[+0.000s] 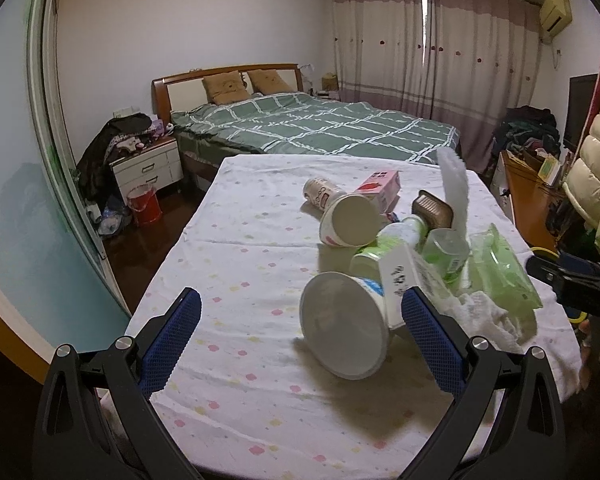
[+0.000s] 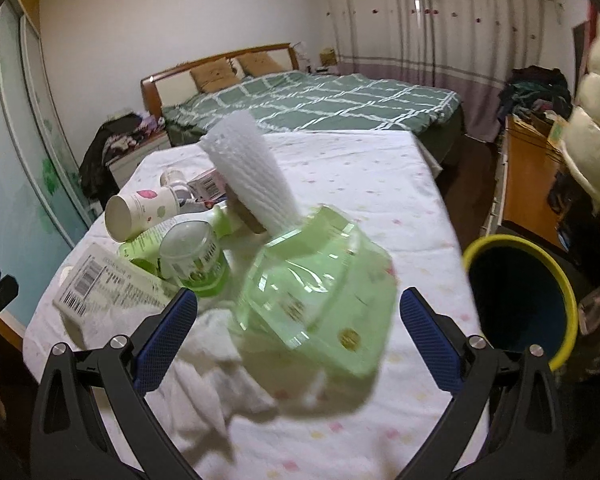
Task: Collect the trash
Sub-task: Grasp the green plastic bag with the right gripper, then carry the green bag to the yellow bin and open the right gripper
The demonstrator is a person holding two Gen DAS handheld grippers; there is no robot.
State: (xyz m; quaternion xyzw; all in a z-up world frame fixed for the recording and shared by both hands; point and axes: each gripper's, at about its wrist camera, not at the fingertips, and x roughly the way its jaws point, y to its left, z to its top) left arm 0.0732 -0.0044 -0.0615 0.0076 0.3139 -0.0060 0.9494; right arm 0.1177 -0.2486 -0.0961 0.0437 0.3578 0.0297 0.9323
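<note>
A heap of trash lies on a table with a white dotted cloth [image 1: 236, 264]. My left gripper [image 1: 300, 312] is open; a tipped white paper cup [image 1: 346, 330] lies between its fingers, untouched. Beyond it are another paper cup [image 1: 350, 220], a pink carton [image 1: 380, 190], a white box [image 1: 404, 276] and green bottles. My right gripper [image 2: 298, 314] is open around a green wet-wipes pack [image 2: 320, 296], which looks blurred. A white foam net [image 2: 252, 172], a clear-capped green jar [image 2: 192, 256] and crumpled white tissue [image 2: 204, 364] lie close by.
A dark bin with a yellow rim [image 2: 520, 300] stands right of the table. A bed with a green checked cover [image 1: 312, 124] is behind, a bedside cabinet [image 1: 148, 168] and red bucket [image 1: 144, 204] at left, a wooden desk [image 1: 528, 200] at right.
</note>
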